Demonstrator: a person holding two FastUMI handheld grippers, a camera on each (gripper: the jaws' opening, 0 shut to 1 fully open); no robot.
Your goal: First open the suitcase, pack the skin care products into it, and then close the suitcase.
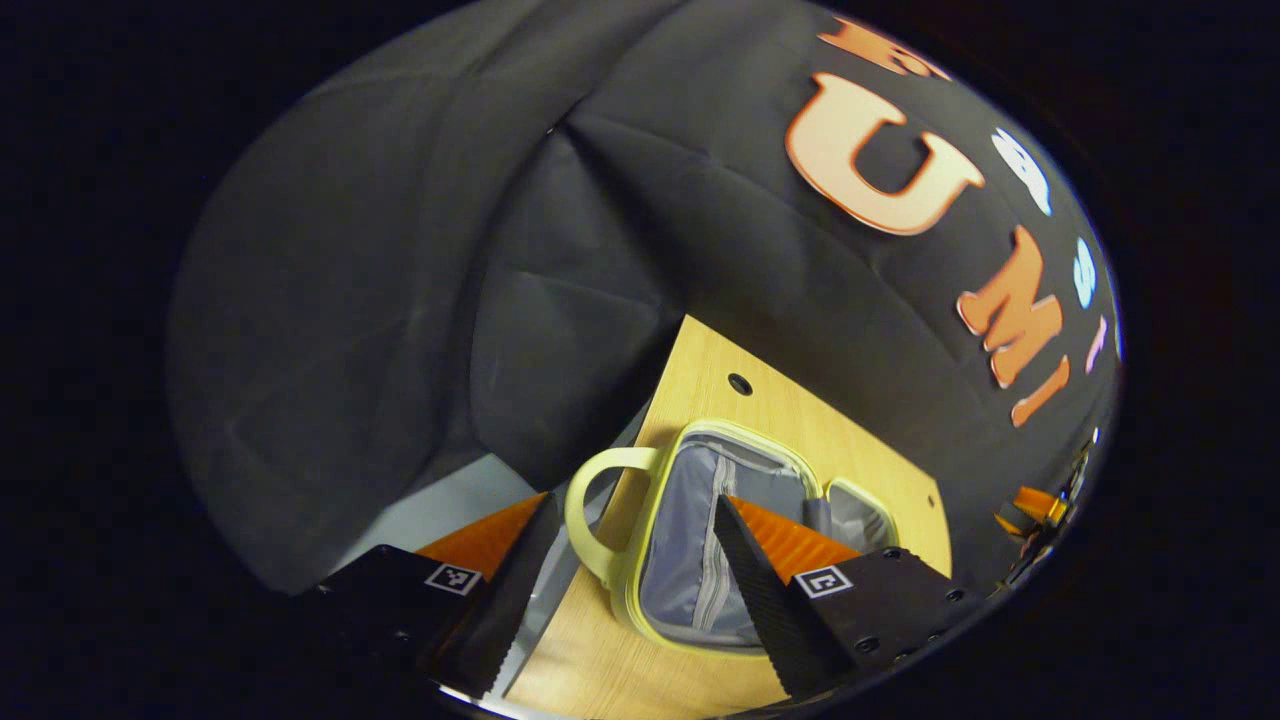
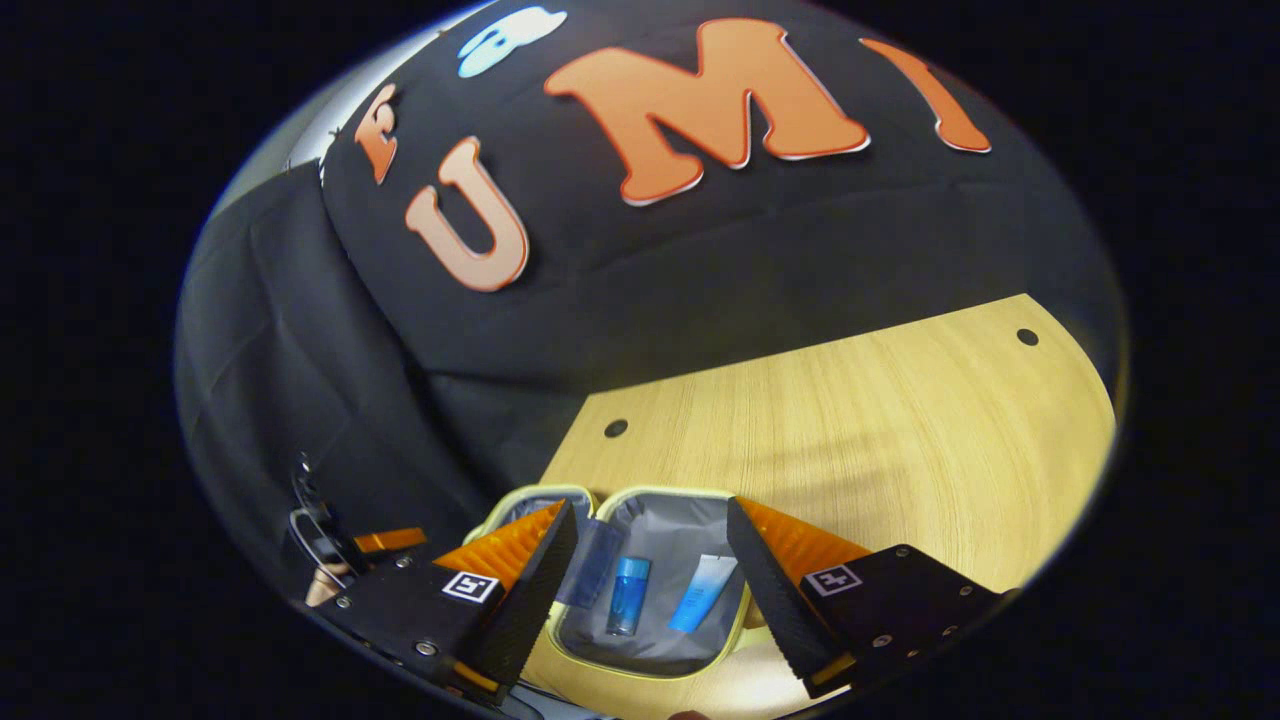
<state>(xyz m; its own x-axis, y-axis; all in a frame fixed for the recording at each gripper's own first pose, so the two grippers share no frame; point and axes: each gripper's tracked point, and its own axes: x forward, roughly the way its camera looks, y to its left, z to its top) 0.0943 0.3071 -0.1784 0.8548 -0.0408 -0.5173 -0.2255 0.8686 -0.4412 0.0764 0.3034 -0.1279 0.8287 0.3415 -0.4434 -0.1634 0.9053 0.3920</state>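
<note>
The suitcase point(image 2: 650, 640) is seen lying open on the tabletop point(image 2: 880, 430), so the first step looks done. In the right gripper view, a blue bottle point(image 2: 628, 595) and a light blue tube point(image 2: 703, 592) are seen lying inside the grey lining, just ahead of the right tongs point(image 2: 650, 580) and between the two fingers. So some packing looks done too. It cannot be told if more skin care products are left to be packed. The closing is not yet done, since the lid half is laid flat.

In the left gripper view, the other half of the suitcase, with its zipped pocket point(image 1: 712, 530) and its pale handle point(image 1: 592, 510), is seen just ahead of the left tongs point(image 1: 630, 560).

Both tongs are held wide apart. Nothing is gripped by either one, and nothing seems to be touched by them. They are held above the suitcase, one over each half
</note>
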